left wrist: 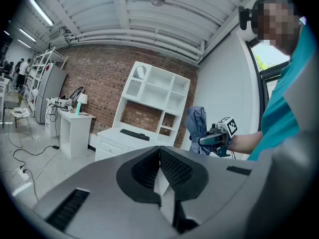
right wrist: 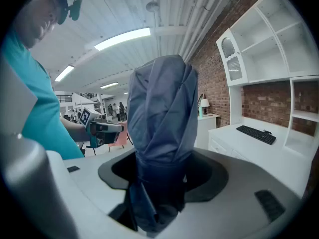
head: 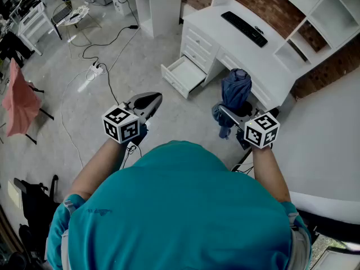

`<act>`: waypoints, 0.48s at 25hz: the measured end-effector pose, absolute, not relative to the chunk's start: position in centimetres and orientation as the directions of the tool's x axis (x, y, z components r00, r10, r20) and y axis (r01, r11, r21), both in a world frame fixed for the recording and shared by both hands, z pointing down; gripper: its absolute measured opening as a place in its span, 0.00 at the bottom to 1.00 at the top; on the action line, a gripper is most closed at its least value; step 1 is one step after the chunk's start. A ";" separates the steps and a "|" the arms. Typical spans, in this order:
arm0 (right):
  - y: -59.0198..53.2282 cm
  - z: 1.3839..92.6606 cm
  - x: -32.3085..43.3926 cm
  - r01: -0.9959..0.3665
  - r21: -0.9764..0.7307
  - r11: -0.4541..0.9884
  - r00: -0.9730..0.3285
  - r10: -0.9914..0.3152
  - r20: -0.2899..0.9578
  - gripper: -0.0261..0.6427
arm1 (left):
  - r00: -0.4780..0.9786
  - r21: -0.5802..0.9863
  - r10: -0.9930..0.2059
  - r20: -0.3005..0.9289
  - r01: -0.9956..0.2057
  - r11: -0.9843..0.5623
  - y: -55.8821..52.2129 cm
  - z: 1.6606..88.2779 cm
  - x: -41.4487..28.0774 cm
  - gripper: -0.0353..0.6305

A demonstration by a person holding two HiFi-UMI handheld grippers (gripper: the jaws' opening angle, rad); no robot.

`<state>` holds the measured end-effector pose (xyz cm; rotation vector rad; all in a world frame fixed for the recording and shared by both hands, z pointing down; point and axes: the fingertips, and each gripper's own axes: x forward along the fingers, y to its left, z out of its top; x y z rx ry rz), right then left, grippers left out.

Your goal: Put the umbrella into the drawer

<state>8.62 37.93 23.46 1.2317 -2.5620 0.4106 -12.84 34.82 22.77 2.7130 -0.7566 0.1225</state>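
Grey floor [head: 135,55] spreads wide across the left and middle of the head view. Its only clutter is a black cable [head: 109,41] looping to a white power strip [head: 94,69], well left of the furniture. Along the brick wall runs a white desk [head: 270,61] with a black keyboard [head: 244,28] on its tabletop and open white shelves [head: 318,7] above. At the desk's left end the lowest drawer [head: 185,72] stands pulled out over the floor with its open top showing, and bare floor lies between its front edge and the person. A small white side table [head: 160,4] stands beyond, apart from the desk, and a pink cloth on a stand [head: 19,103] sits at the far left edge.

The right gripper [head: 225,112] has its jaws closed around the folded dark-blue umbrella [head: 236,89]. In the right gripper view the fabric fills the whole gap between them and rises upright above them. The umbrella hangs in the air in front of the desk's front edge, to the right of the open drawer and well apart from it, with its lower end trailing below the jaws.

The left gripper [head: 152,99] is held level beside it, over bare floor, just short of the drawer's front. Its jaws are together with nothing between them, pad against pad in the left gripper view.
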 end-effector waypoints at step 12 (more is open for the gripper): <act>37.8 23.3 9.3 -0.782 -0.135 0.608 -0.612 -0.708 0.353 0.45 | 0.855 0.285 -0.491 0.168 -0.519 -0.806 34.6 22.7 -11.9 0.08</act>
